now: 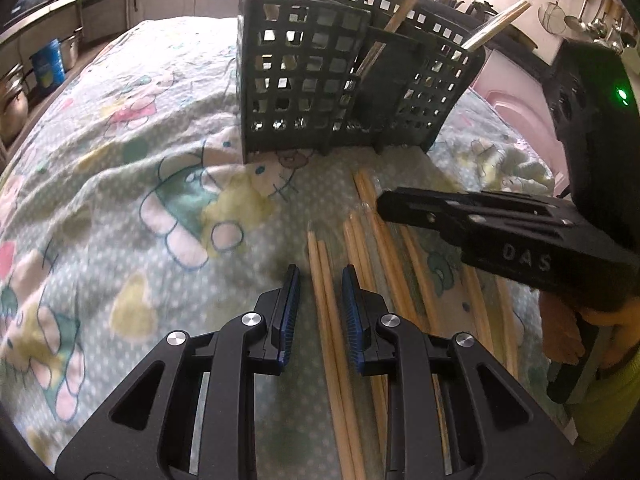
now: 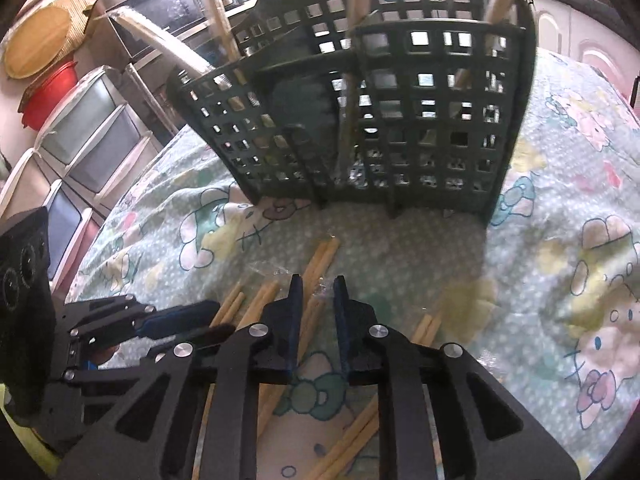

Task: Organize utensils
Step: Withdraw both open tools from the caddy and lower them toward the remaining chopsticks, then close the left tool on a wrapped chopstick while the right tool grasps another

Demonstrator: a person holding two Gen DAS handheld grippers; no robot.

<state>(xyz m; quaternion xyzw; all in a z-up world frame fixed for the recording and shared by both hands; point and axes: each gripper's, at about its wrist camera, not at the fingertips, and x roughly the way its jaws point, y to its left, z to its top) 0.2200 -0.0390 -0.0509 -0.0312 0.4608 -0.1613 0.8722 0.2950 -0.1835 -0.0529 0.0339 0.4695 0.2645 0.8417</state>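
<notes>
A dark green lattice utensil holder (image 1: 320,80) stands on the cartoon-print cloth, with several chopsticks and a metal handle upright in it; it also shows in the right wrist view (image 2: 400,120). Several wooden chopsticks (image 1: 372,240) lie loose on the cloth in front of it. My left gripper (image 1: 320,284) is open, its jaws on either side of a pair of chopsticks (image 1: 328,300). My right gripper (image 2: 318,292) is open just above another pair of chopsticks (image 2: 320,264), and its body shows in the left wrist view (image 1: 480,220).
The cloth (image 1: 120,160) covers a rounded table top. Kitchen shelves with pots (image 1: 48,64) are at the left, hanging ladles (image 1: 592,12) at the right. Storage drawers (image 2: 88,132) and a red bowl (image 2: 48,92) stand beyond the table edge.
</notes>
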